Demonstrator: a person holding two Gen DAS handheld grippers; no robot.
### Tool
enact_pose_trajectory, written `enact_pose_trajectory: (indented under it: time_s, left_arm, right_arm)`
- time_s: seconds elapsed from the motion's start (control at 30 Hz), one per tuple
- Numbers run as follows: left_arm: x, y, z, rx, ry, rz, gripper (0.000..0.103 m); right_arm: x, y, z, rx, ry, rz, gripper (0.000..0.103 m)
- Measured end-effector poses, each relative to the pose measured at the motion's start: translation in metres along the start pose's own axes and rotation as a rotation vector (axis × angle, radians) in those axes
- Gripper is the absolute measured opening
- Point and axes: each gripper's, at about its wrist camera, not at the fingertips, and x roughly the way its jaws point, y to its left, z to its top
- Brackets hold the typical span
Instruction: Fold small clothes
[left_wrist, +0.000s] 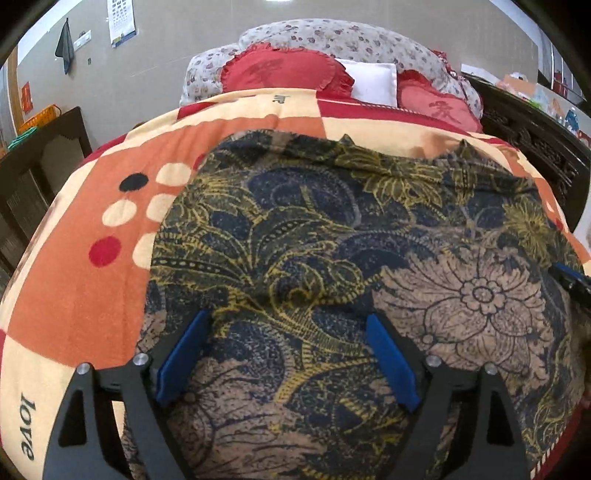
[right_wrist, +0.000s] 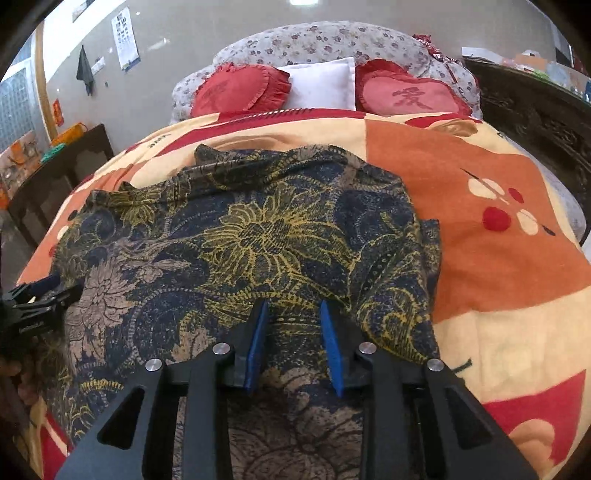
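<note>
A dark blue, yellow and tan flower-print garment (left_wrist: 332, 258) (right_wrist: 258, 236) lies spread over an orange, cream and red blanket (left_wrist: 85, 295) (right_wrist: 498, 280) on a bed. My left gripper (left_wrist: 288, 317) hovers over the garment's near part with its blue pads wide apart; cloth shows below the gap and nothing is pinched. It also shows at the left edge of the right wrist view as the left gripper (right_wrist: 40, 295). My right gripper (right_wrist: 293, 304) stands narrowly open above the garment near its right side, with only flat cloth under the gap. Its tip, the right gripper (left_wrist: 570, 277), appears at the right edge.
Two red heart cushions (right_wrist: 240, 90) (right_wrist: 406, 96), a white pillow (right_wrist: 321, 83) and a flowered bolster (left_wrist: 332, 37) lie at the bed's far end. Dark wooden furniture (left_wrist: 40, 166) stands at the left, and a carved dark bed frame (right_wrist: 535, 122) runs along the right.
</note>
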Motion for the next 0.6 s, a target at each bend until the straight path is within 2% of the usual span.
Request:
enact_pose_trajectory:
  time_s: [0.27, 0.6]
  left_arm:
    - [0.002, 0.0, 0.002, -0.007, 0.0, -0.009, 0.09]
    - [0.002, 0.001, 0.001, -0.008, 0.001, -0.008, 0.091]
  right_arm:
    - [0.001, 0.014, -0.003, -0.071, 0.002, -0.066, 0.031]
    - [0.002, 0.013, -0.001, -0.071, 0.001, -0.065, 0.031]
